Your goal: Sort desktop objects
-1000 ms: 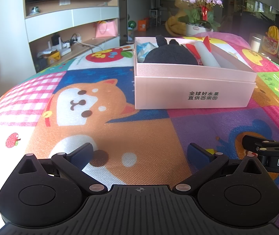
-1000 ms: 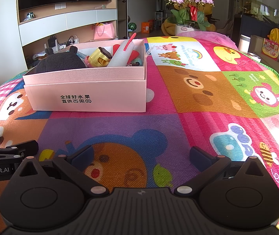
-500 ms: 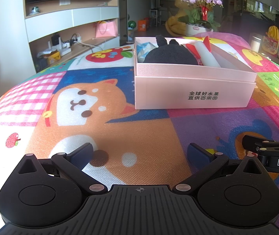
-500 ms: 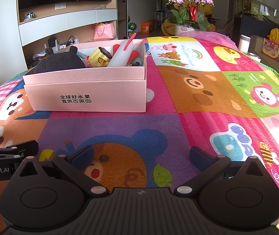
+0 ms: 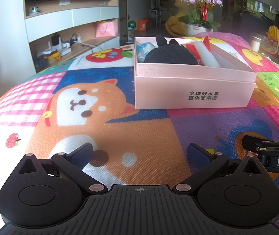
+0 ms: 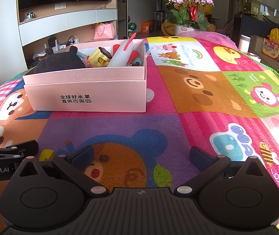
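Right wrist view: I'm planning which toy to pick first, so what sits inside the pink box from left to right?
black plush toy → yellow toy → white foam rocket, all in the pink box.

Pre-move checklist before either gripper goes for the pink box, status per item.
1. left gripper open and empty: ok.
2. right gripper open and empty: ok.
3. pink box open-topped, contents reachable from above: ok.
4. Contents identified: black plush, yellow toy, white foam rocket seen; items underneath cannot tell.
5. play mat between the grippers and the box free of loose items: ok.
6. Grippers apart from each other: ok, though they sit close side by side, each showing at the edge of the other's view.
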A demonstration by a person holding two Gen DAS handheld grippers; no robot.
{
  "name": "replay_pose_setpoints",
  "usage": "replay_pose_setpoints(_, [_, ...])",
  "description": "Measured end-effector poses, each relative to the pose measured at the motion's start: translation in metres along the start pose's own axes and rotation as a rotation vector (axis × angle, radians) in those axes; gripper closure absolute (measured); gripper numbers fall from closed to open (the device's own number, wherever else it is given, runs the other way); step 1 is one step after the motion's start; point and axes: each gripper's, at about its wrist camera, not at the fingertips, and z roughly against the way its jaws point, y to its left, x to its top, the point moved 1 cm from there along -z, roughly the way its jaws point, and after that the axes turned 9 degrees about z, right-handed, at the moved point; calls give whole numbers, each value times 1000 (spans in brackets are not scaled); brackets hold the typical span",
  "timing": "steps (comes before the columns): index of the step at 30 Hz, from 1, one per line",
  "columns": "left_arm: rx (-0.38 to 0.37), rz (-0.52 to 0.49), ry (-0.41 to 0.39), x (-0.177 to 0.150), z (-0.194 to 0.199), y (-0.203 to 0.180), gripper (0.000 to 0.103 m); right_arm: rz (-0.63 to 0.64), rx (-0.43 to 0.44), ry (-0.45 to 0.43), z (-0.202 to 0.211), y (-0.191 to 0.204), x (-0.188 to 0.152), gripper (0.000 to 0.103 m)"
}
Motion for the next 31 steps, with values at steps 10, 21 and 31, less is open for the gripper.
replay_pose_setpoints(10, [-8,1,37,7,1,0,0,-1,0,-1,0,0,0,0])
replay_pose_setpoints(21, [3,17,31,4,3,5,0,0,0,0,0,0,0,0])
replay_pose_setpoints(31, [-8,19,29,4,4,6,0,0,0,0,-1,0,0,0])
